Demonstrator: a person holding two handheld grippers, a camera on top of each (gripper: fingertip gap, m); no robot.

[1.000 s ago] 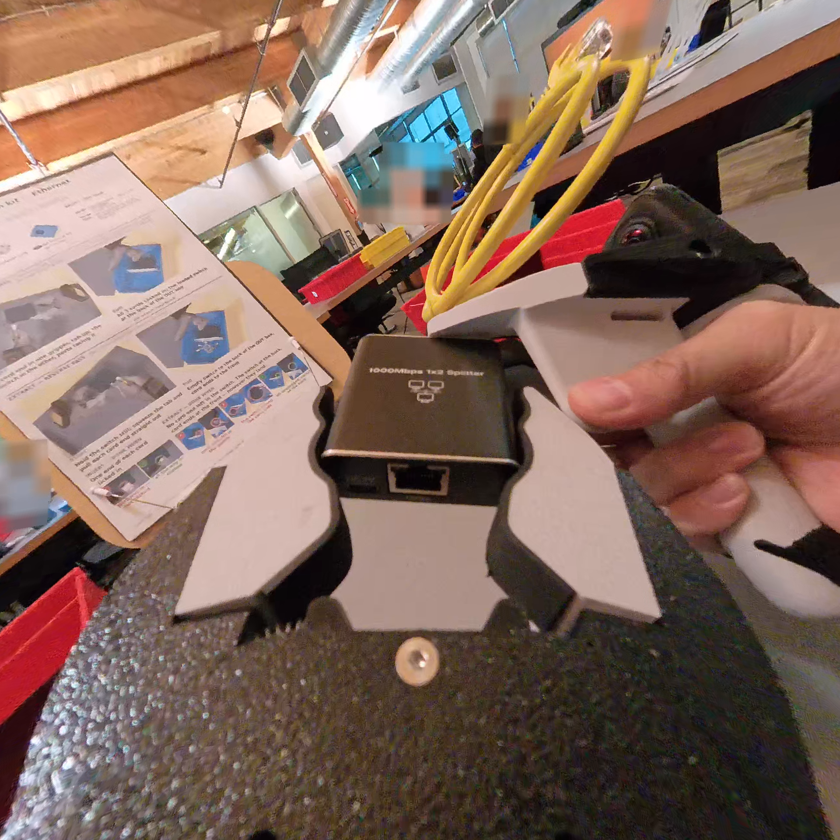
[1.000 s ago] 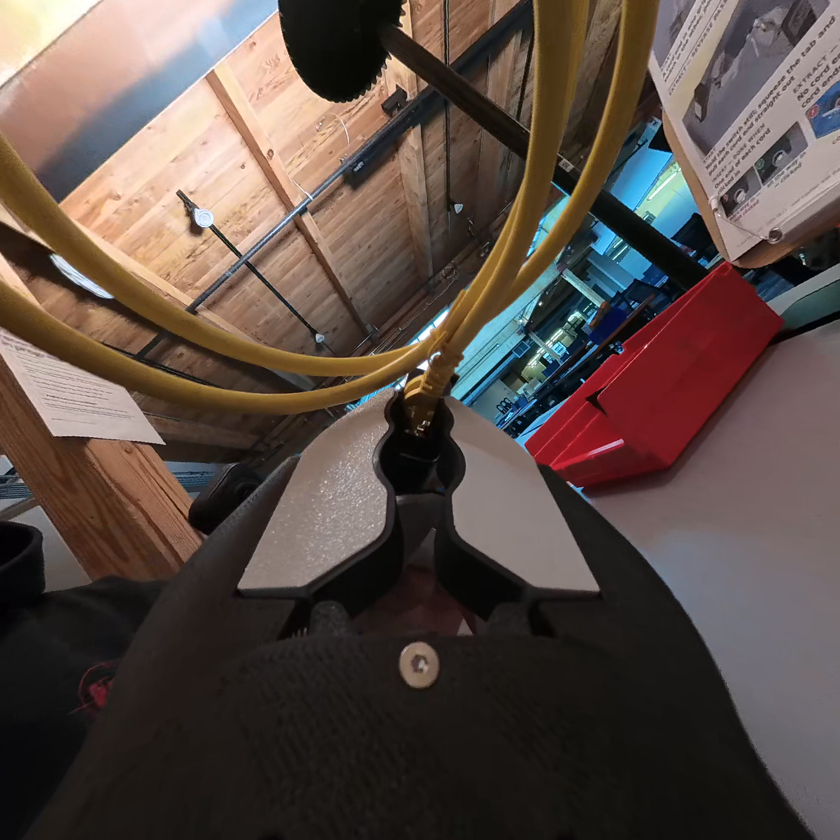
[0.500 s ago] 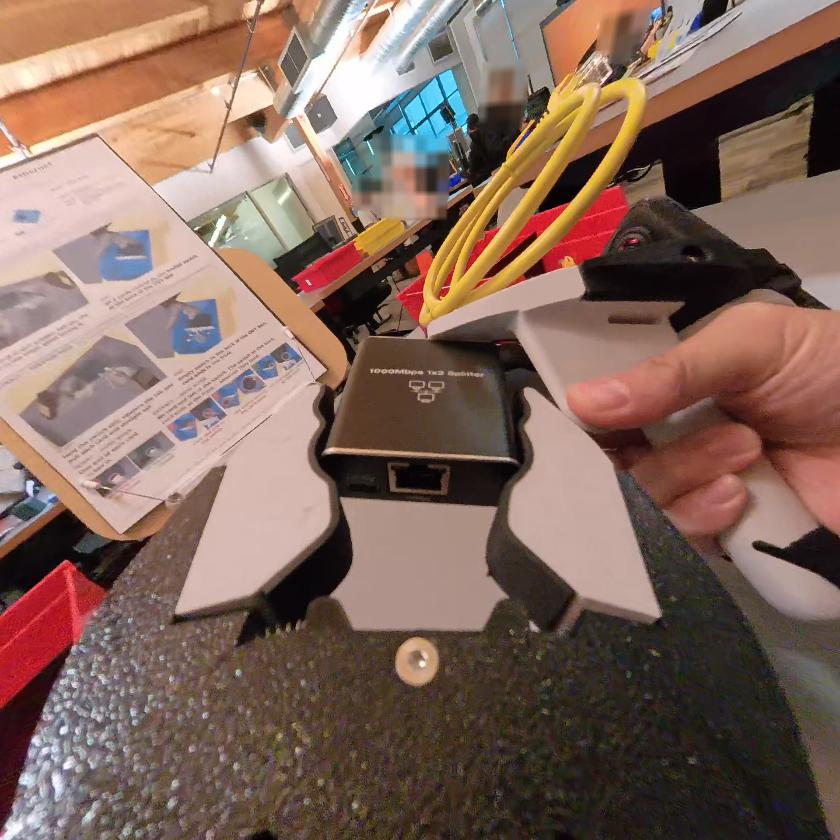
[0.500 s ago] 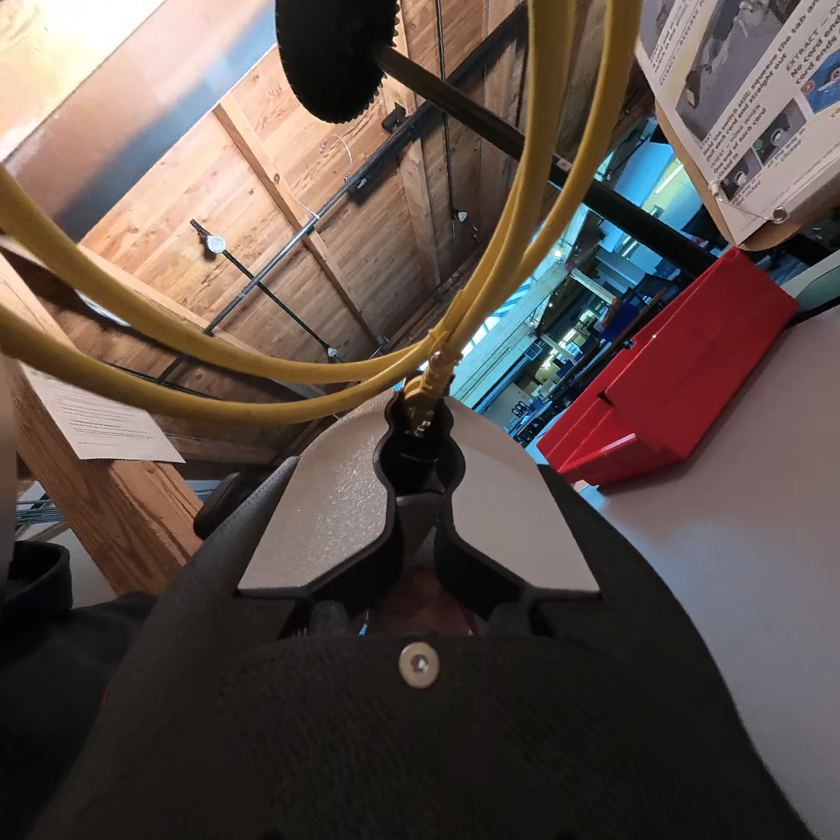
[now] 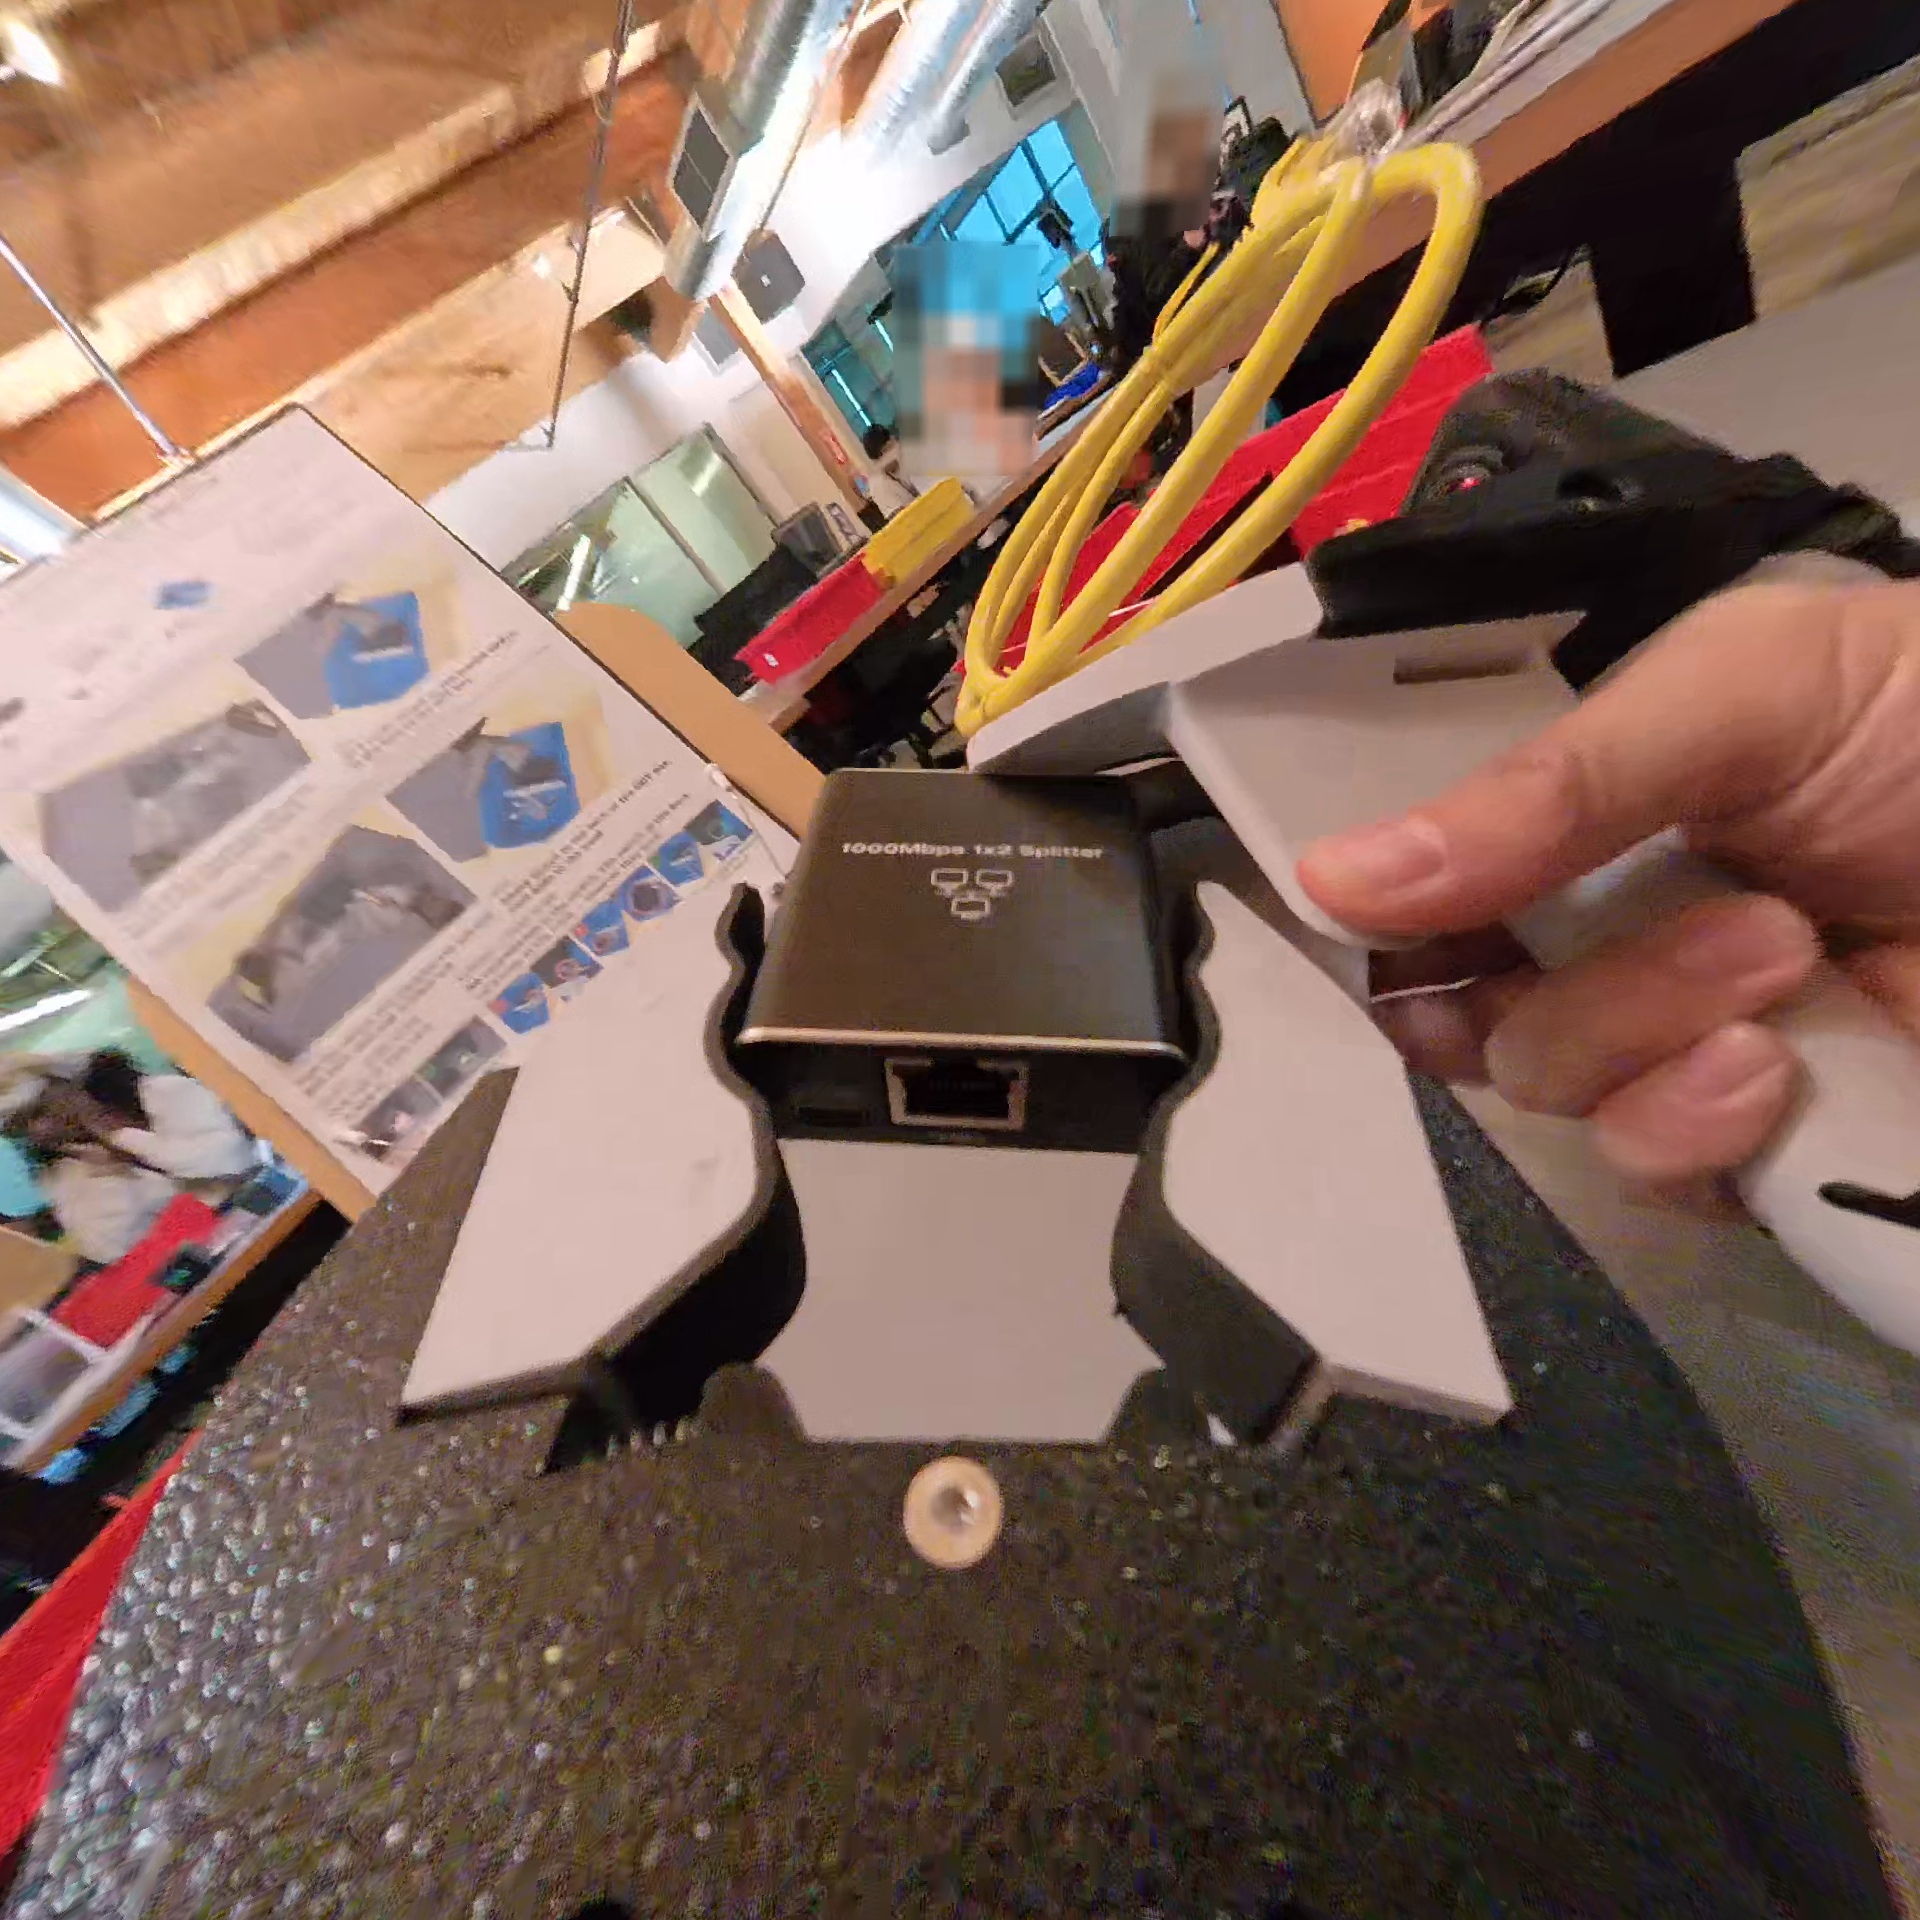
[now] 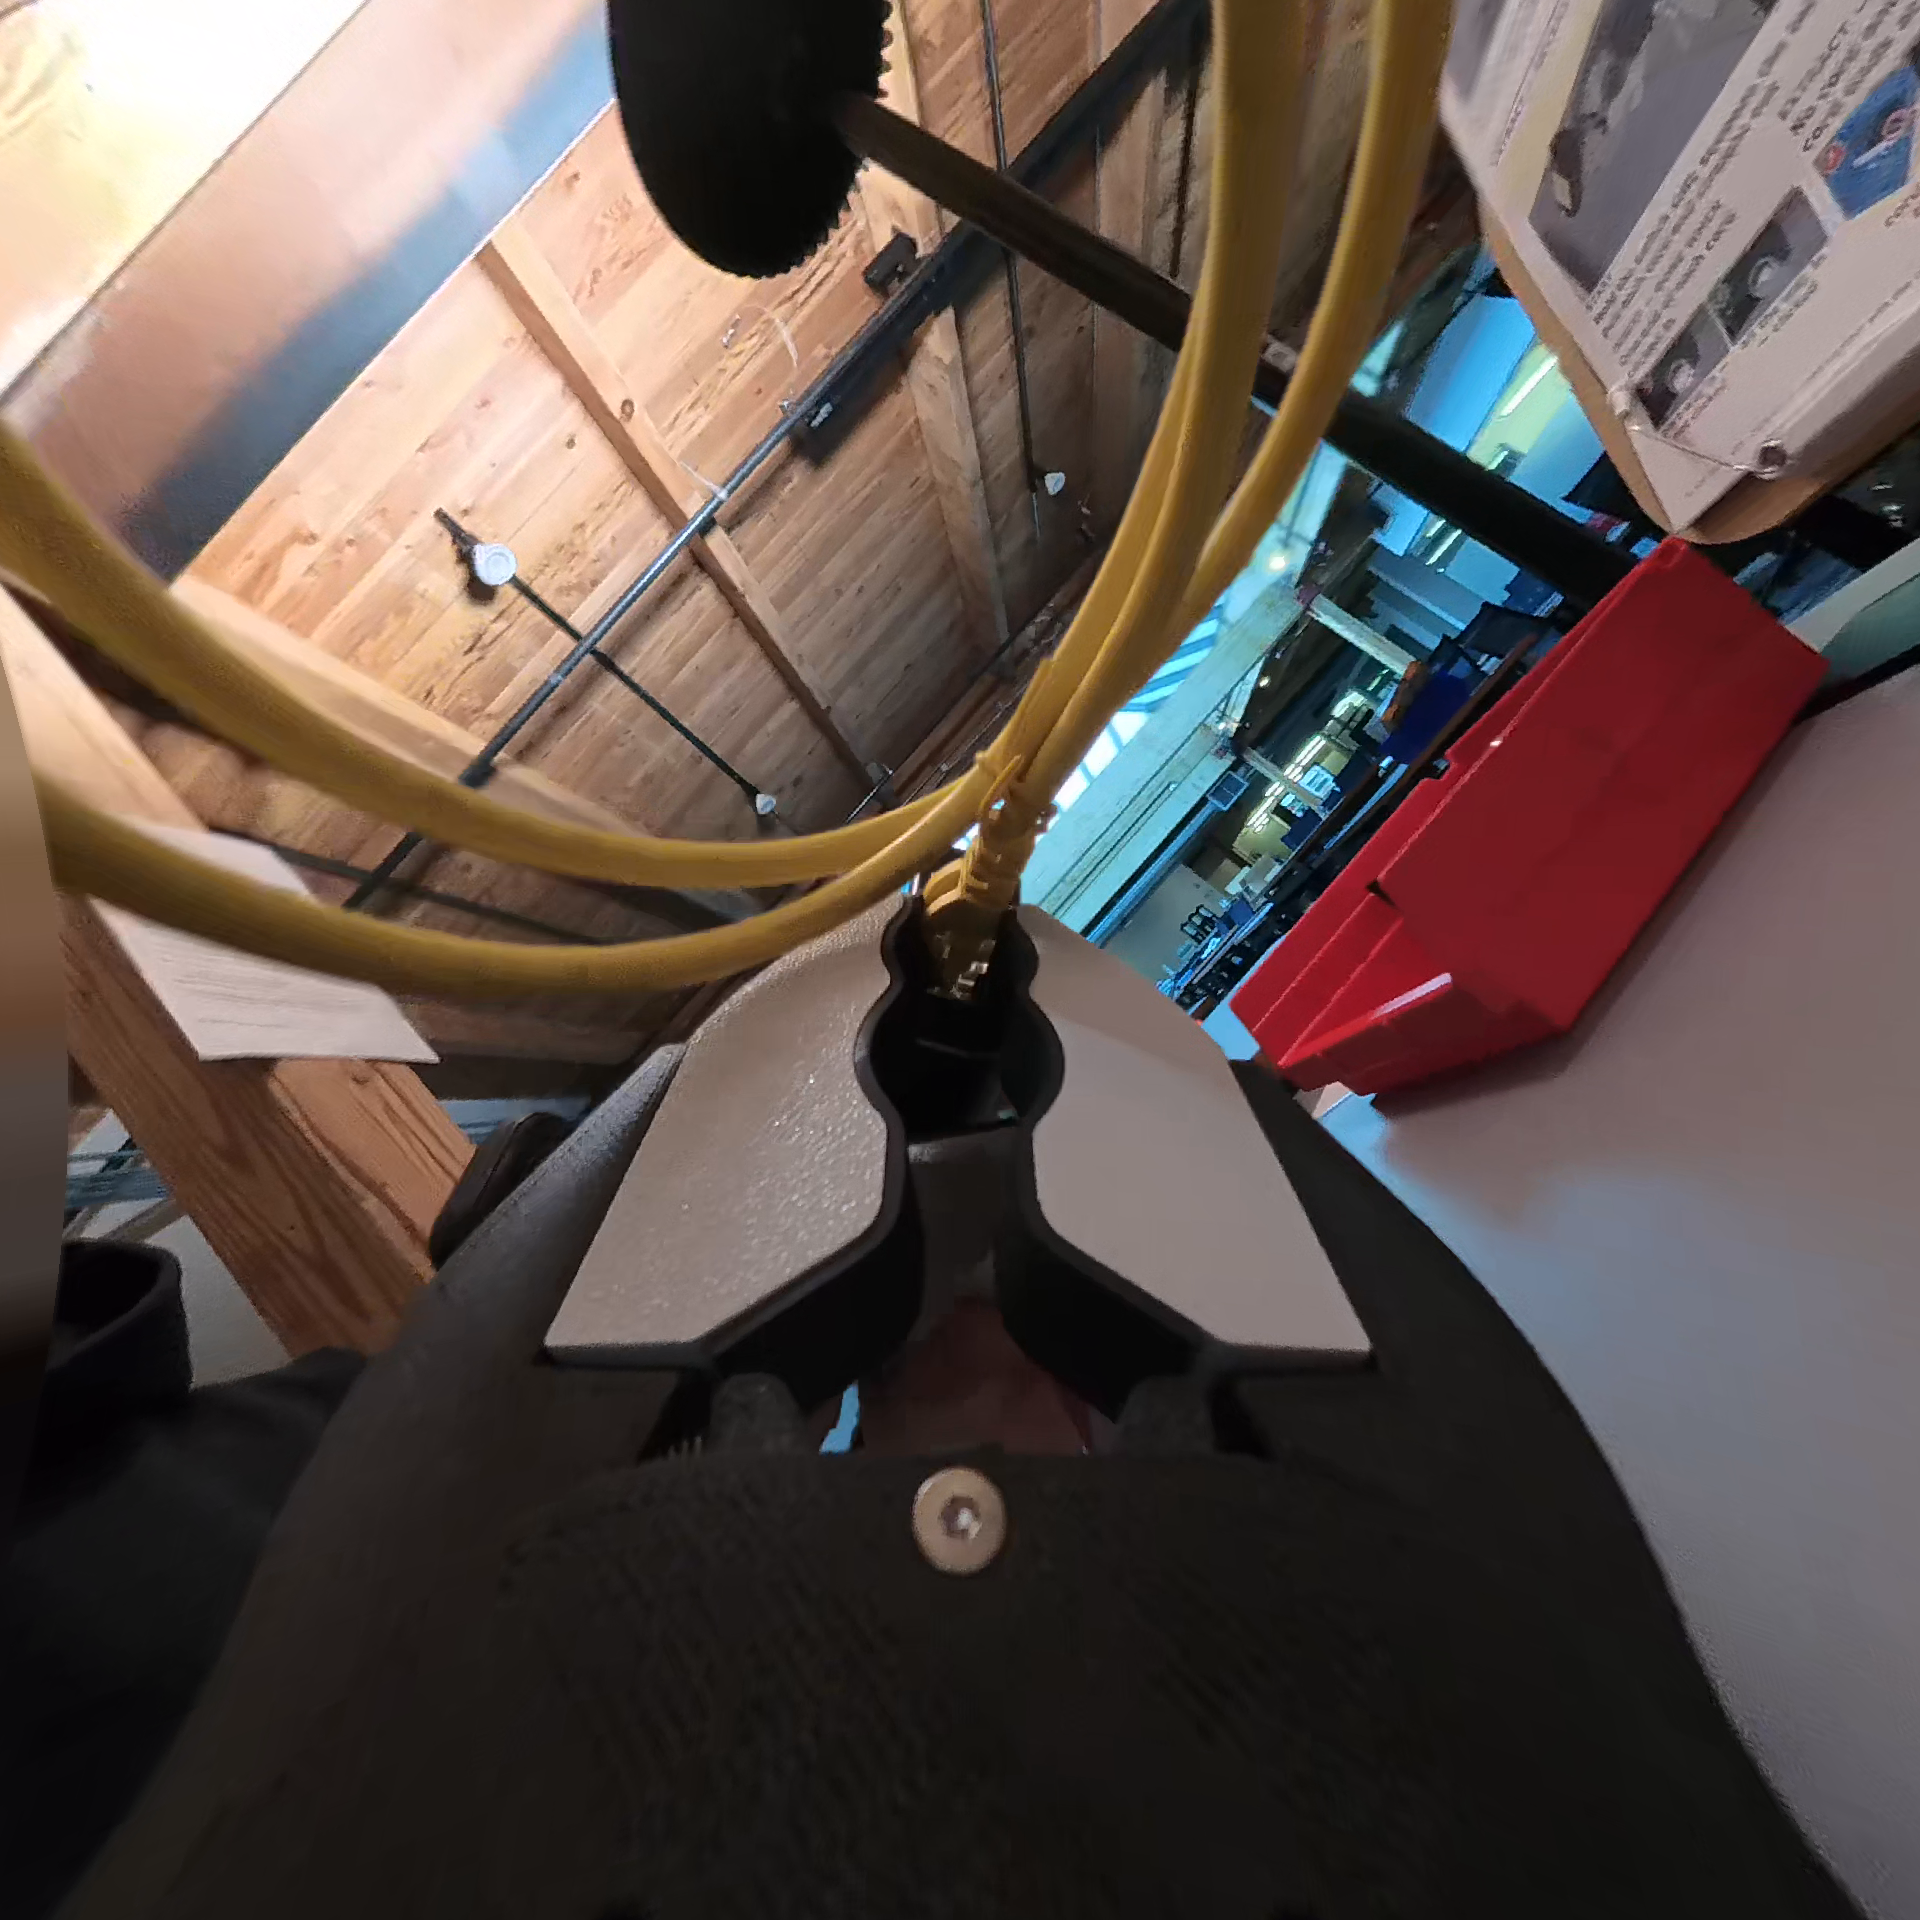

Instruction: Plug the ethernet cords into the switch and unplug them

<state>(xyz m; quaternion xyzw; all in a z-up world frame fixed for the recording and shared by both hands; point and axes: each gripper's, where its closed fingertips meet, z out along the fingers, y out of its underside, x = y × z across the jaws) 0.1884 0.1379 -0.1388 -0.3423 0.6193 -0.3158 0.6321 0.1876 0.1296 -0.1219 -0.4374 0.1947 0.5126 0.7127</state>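
My left gripper [image 5: 966, 935] is shut on a small black switch box [image 5: 961, 914] and holds it in the air, one empty port [image 5: 956, 1091] facing the camera. My right gripper [image 6: 961, 935] is shut on the plug end of a yellow ethernet cord [image 6: 977, 894] whose loops [image 6: 416, 810] arc up and left. In the left wrist view the right gripper [image 5: 1049, 727] sits just behind the switch's far end, held by a hand [image 5: 1714, 831], with the yellow cord [image 5: 1195, 468] coiled above it. The switch's far ports are hidden.
An instruction sheet on a board [image 5: 312, 779] stands to the left. Red bins [image 6: 1538, 862] rest on the grey table [image 6: 1714, 1143]. A wooden post [image 6: 260, 1122] and a black rod with a disc [image 6: 748, 125] are near the right gripper. My left and right fingertips are right by each other.
Both grippers have tilted and shifted slightly together; the board and background slid in view. The holds on the switch and the cord are unchanged.
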